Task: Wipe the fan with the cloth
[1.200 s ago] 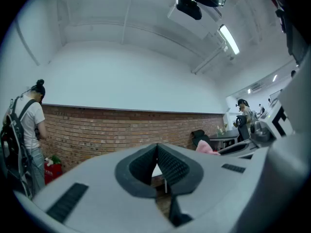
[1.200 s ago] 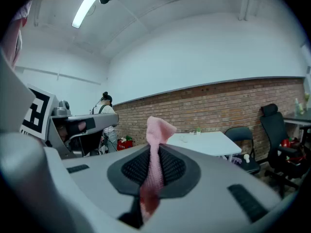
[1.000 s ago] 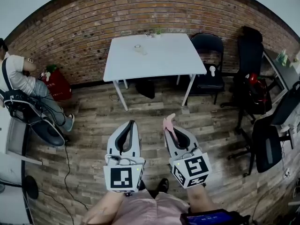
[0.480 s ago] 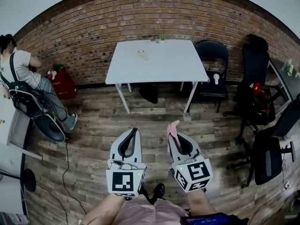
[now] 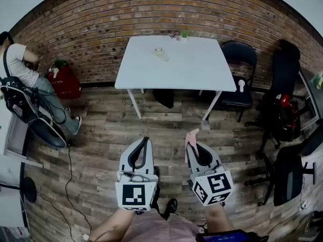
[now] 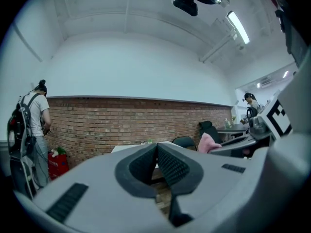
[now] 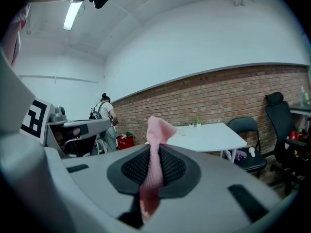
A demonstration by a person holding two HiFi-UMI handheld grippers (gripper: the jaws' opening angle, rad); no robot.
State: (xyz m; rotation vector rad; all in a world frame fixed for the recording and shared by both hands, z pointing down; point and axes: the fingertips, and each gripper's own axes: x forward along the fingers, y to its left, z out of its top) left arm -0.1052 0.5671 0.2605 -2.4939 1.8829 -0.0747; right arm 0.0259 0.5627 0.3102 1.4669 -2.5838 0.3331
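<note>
Right now my right gripper (image 7: 155, 152) has its fingers clenched on the pink cloth (image 7: 158, 130), which pokes up past the tips and hangs down between the pads. My left gripper (image 6: 156, 148) has its fingers pressed together on nothing. Both sit side by side over the wooden floor (image 5: 101, 130), well apart from the white table (image 5: 202, 69) by the brick wall (image 5: 101, 29).

Closer now to the white table (image 5: 174, 67), grown larger in the head view and shifted rightward. Carried slightly lower and rightward in frame: left gripper (image 5: 144, 141), right gripper (image 5: 194, 146), and with it the pink cloth (image 5: 192, 136). Likewise slid to the right: black folding chair (image 5: 241, 67) and red bag (image 5: 63, 82). Higher in frame: person (image 5: 20, 67) at the left edge.
</note>
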